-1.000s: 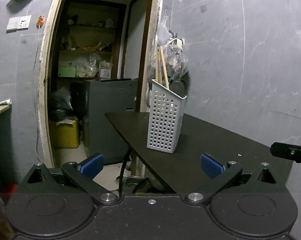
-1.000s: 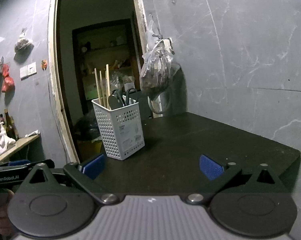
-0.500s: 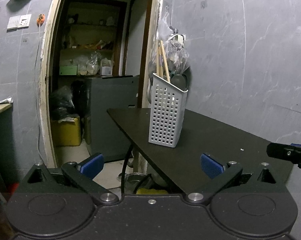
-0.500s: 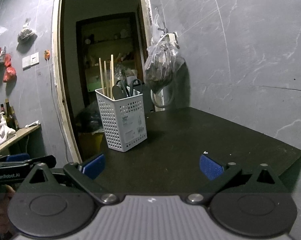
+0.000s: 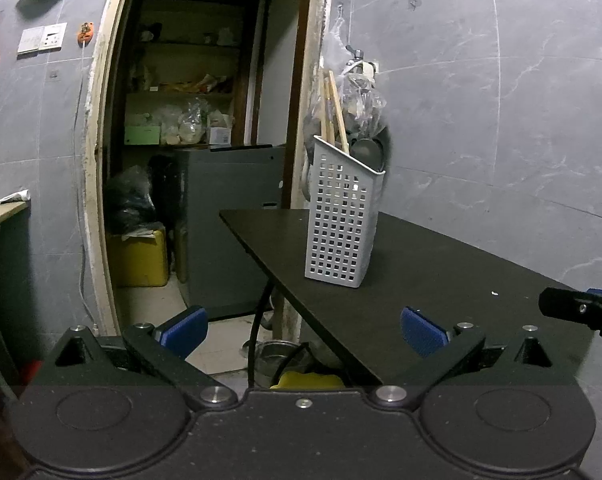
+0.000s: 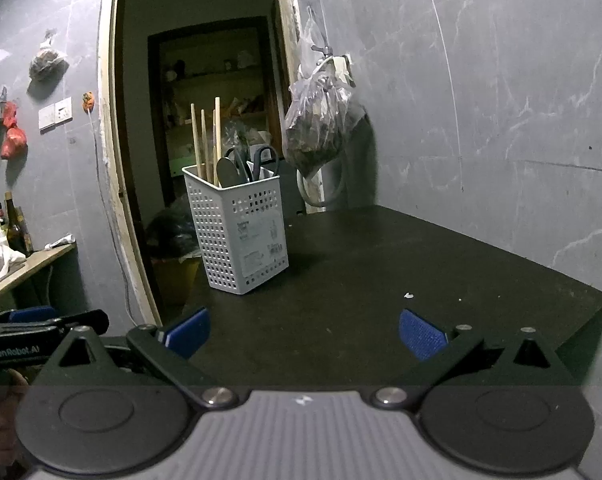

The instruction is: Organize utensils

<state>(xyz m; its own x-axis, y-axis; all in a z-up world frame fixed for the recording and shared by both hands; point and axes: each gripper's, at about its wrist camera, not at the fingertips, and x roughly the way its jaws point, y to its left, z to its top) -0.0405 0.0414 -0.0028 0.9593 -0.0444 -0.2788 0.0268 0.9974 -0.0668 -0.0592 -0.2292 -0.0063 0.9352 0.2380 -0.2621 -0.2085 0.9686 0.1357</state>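
Observation:
A white perforated utensil basket [image 5: 343, 224] [image 6: 241, 232] stands upright on the black table [image 5: 441, 280] [image 6: 381, 280], near its left edge. Wooden chopsticks [image 6: 205, 138], a dark spoon [image 6: 227, 172] and black-handled scissors [image 6: 261, 160] stick out of it. My left gripper [image 5: 303, 330] hangs open and empty at the table's near left corner, well short of the basket. My right gripper [image 6: 303, 332] is open and empty above the table's near side. Each gripper shows at the edge of the other's view.
A plastic bag [image 6: 319, 124] hangs from a wall tap behind the basket. An open doorway [image 5: 189, 140] leads to shelves, a grey appliance [image 5: 229, 224] and a yellow can [image 5: 141, 260]. A wooden counter with bottles [image 6: 9, 232] is at the left. Metal bowls [image 5: 277, 356] lie under the table.
Both views have tilted down and pulled back a little, so the basket sits higher in the frames. Both grippers stay open and empty.

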